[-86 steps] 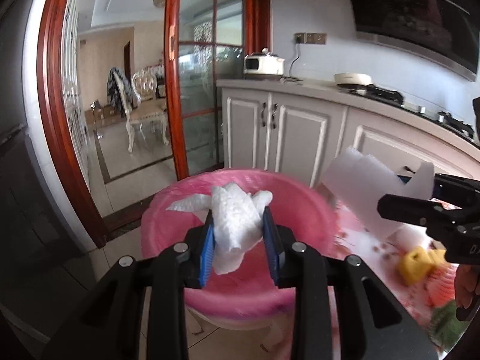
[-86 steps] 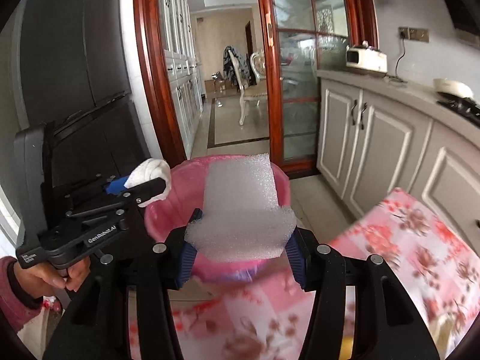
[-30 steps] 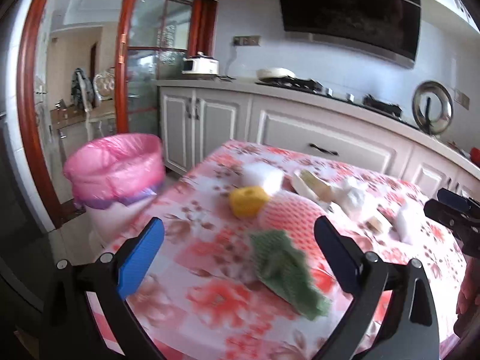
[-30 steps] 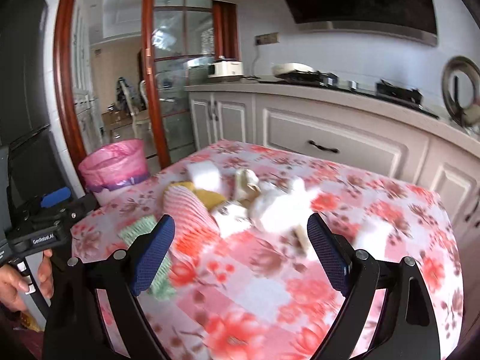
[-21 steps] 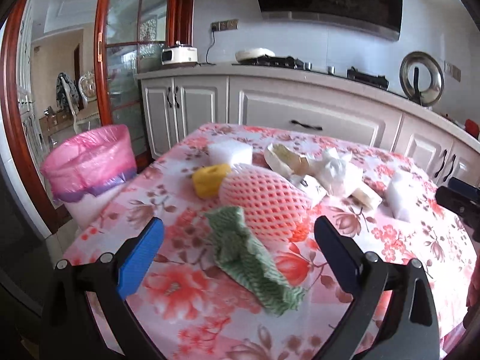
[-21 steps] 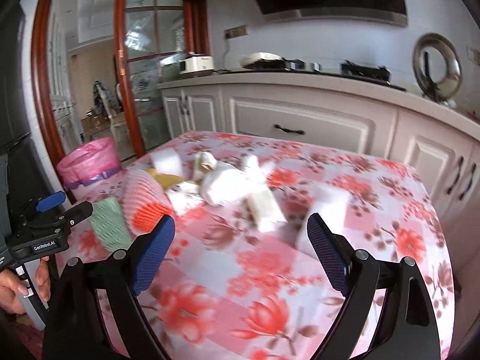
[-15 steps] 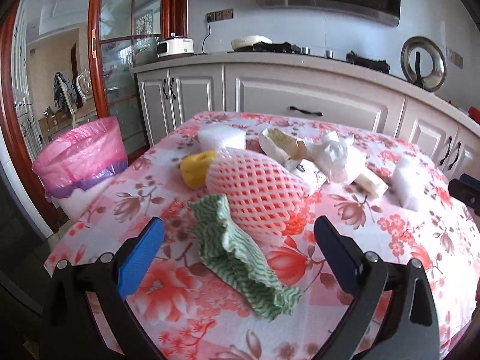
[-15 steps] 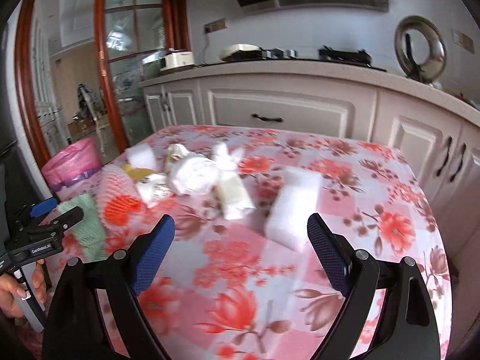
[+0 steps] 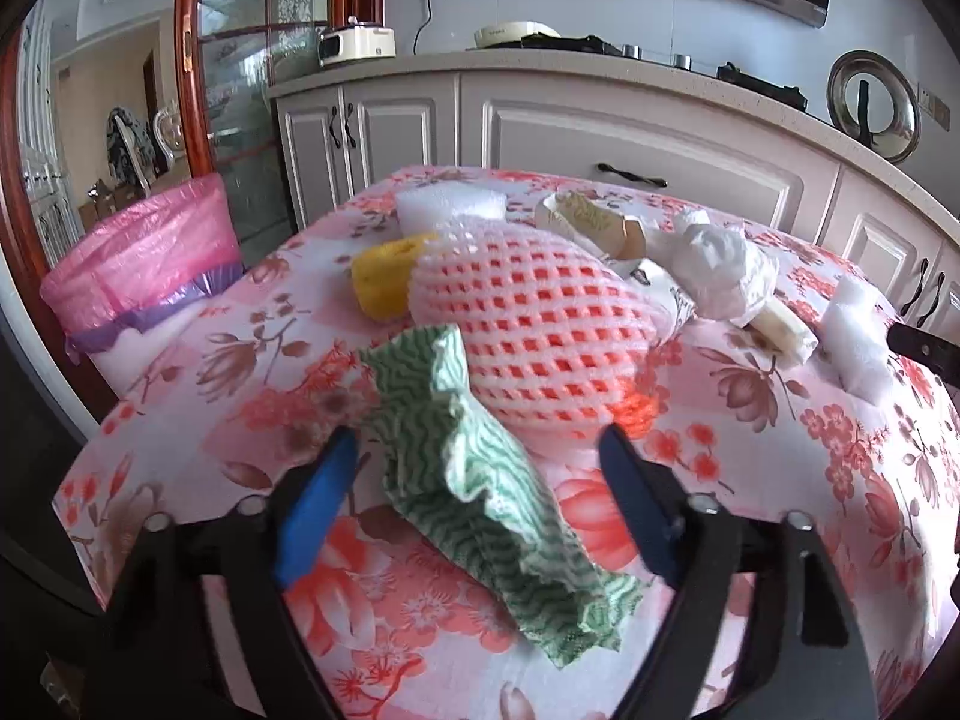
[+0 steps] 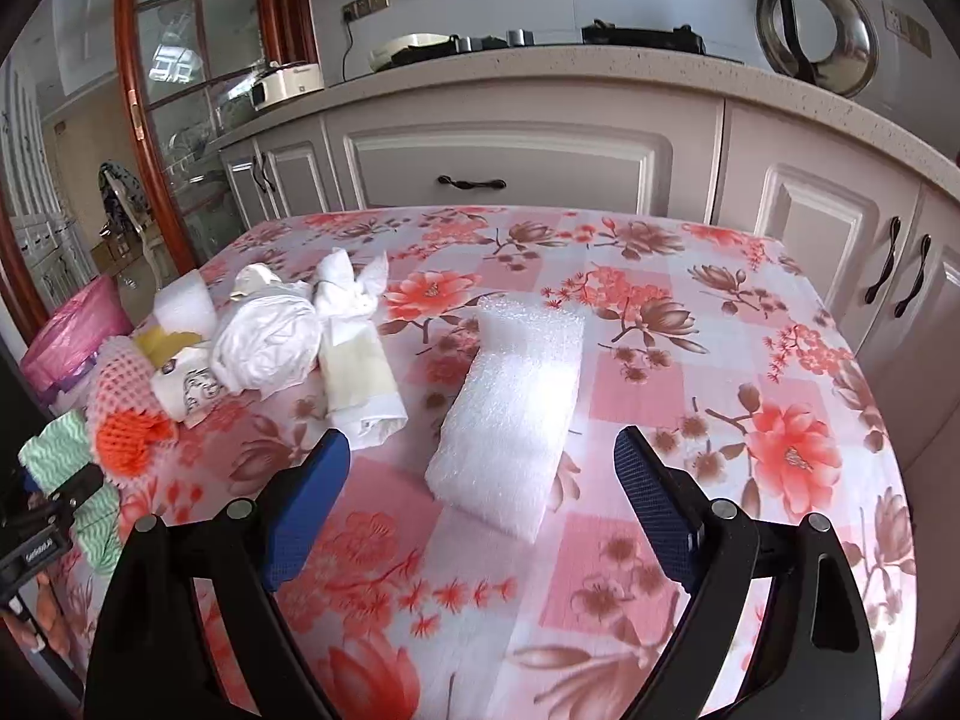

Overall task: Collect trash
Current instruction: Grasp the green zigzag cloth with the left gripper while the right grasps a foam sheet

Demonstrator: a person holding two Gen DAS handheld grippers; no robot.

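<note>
1. progress: most trash not yet binned. on the desk [image 10: 690,360] lie a green cloth [image 9: 480,480], pink foam net [image 9: 528,324], yellow sponge [image 9: 384,282], white bag [image 10: 264,342] and foam pieces.
2. pink-lined bin [image 9: 138,270] stands just beside the desk's left end.
3. left tongs [image 9: 474,468] wide open w/ nothing held, straddling the cloth, prob next pick.
4. right tongs [image 10: 480,468] wide open around white foam block [image 10: 516,408], not yet touching.

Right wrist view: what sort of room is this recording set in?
A home kitchen, most likely: a counter with cabinets beneath, a stove on top, and a table with a floral cloth strewn with trash.
</note>
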